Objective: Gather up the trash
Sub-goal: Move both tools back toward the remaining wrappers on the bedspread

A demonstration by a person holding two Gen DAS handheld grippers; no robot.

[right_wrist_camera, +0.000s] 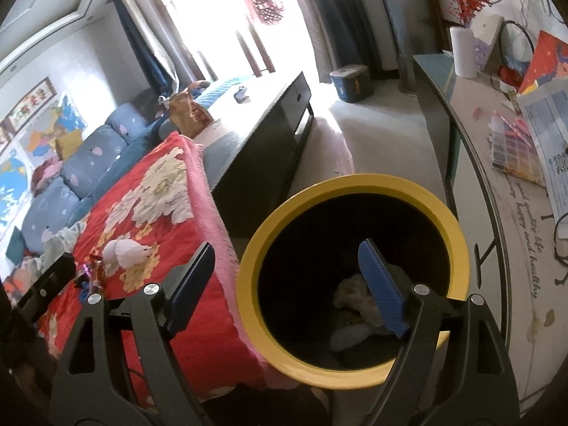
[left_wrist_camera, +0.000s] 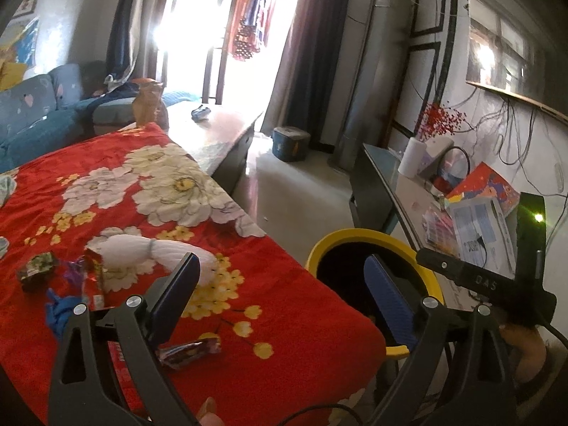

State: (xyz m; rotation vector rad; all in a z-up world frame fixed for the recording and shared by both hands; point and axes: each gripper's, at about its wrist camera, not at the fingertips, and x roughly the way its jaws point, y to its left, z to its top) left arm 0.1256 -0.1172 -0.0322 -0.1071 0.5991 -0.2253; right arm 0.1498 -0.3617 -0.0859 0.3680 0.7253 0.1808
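A yellow-rimmed black bin point(right_wrist_camera: 458, 227) stands beside a table covered with a red flowered cloth point(left_wrist_camera: 269, 284); it also shows in the left wrist view point(left_wrist_camera: 358, 236). Crumpled pale trash point(right_wrist_camera: 351, 294) lies in the bin. My right gripper point(right_wrist_camera: 287, 255) is open and empty above the bin's left rim. My left gripper point(left_wrist_camera: 284, 269) is open and empty over the cloth's right edge. On the cloth lie a white wad point(left_wrist_camera: 142, 248), a dark wrapper point(left_wrist_camera: 188, 349), a green-patterned wrapper point(left_wrist_camera: 37, 268), a red and purple wrapper point(left_wrist_camera: 90, 269) and a blue scrap point(left_wrist_camera: 58, 310).
A long dark cabinet point(right_wrist_camera: 269, 131) stands behind the table. A blue sofa point(right_wrist_camera: 81, 167) is at the left. A glass-topped side table point(right_wrist_camera: 511, 234) with papers and boxes runs along the right. A blue storage box point(right_wrist_camera: 351, 83) sits on the floor.
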